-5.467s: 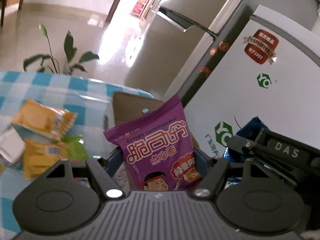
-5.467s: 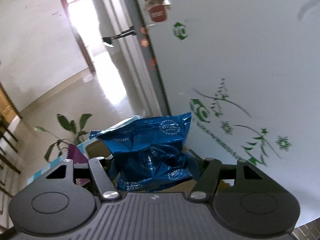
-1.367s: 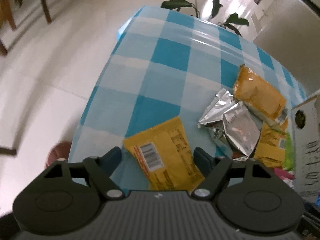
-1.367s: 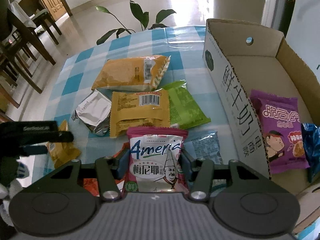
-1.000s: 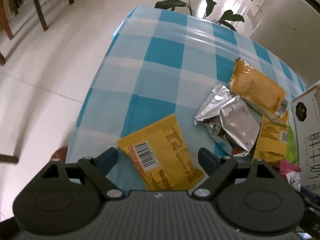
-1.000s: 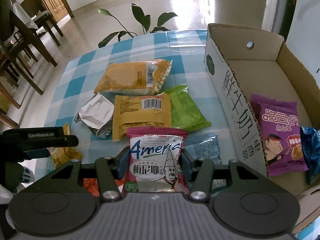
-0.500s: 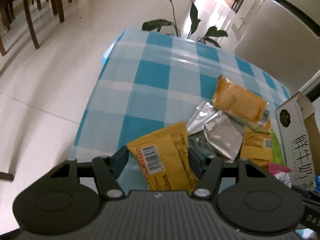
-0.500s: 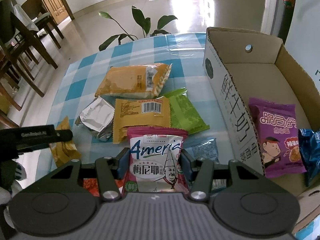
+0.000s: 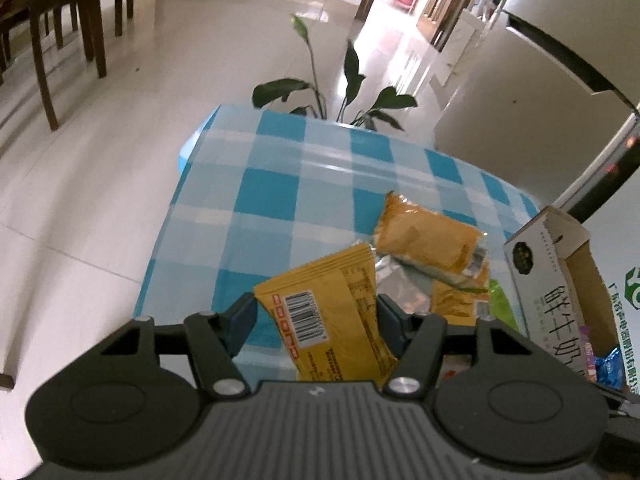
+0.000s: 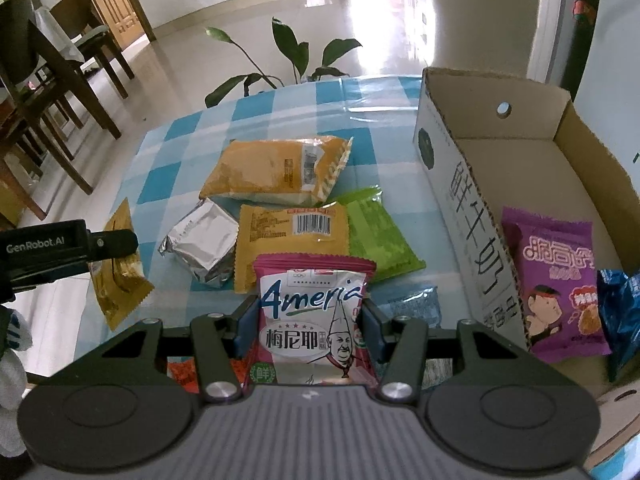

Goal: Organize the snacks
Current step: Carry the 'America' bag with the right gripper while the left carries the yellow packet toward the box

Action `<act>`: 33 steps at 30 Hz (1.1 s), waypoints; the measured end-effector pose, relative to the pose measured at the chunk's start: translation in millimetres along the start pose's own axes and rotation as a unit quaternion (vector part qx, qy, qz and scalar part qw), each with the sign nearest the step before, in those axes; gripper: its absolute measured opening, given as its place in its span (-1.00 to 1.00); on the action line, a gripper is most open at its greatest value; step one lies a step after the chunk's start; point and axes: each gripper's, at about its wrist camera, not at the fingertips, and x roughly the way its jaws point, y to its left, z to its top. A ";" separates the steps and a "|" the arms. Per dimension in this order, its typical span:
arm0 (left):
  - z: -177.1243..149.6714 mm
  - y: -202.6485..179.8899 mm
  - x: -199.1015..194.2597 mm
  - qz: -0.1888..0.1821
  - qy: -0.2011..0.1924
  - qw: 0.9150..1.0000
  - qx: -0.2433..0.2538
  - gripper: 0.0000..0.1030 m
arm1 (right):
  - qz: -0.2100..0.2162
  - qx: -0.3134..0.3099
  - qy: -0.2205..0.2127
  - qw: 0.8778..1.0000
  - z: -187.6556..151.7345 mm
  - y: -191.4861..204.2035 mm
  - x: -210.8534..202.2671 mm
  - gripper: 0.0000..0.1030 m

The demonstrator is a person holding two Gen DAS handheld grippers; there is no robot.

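Observation:
My left gripper (image 9: 316, 316) is shut on a yellow barcode packet (image 9: 332, 316), held lifted off the blue checked tablecloth (image 9: 272, 192); from the right wrist view the same packet (image 10: 120, 276) hangs at the table's left edge. My right gripper (image 10: 306, 320) is shut on a pink and white "America" snack pack (image 10: 314, 320). The cardboard box (image 10: 460, 184) stands at the right with a purple packet (image 10: 556, 288) and a blue packet (image 10: 620, 304) inside. On the cloth lie a large orange bag (image 10: 276, 172), a silver packet (image 10: 200, 240), a yellow packet (image 10: 292, 236) and a green packet (image 10: 376, 236).
A leafy plant (image 10: 292, 60) stands behind the table's far edge. Wooden chairs (image 10: 52, 80) stand on the tiled floor at the left. A white fridge (image 9: 540, 92) rises at the right behind the box. An orange packet (image 10: 184, 372) and a pale blue packet (image 10: 416, 308) lie under my right gripper.
My left gripper closed on the yellow barcode packet and lifted it off the cloth, tilting up. The right gripper kept still with its pink pack.

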 end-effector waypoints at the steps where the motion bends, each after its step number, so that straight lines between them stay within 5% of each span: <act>1: 0.8 -1.7 -0.4 -0.004 -0.002 1.000 0.001 0.23 | -0.001 -0.001 -0.003 1.000 1.0 0.3 -1.4 0.13; 33: -4.7 -95.1 -27.9 -0.092 -0.082 0.991 0.053 0.24 | -0.033 0.034 -0.115 0.992 41.1 -54.1 -72.5 0.13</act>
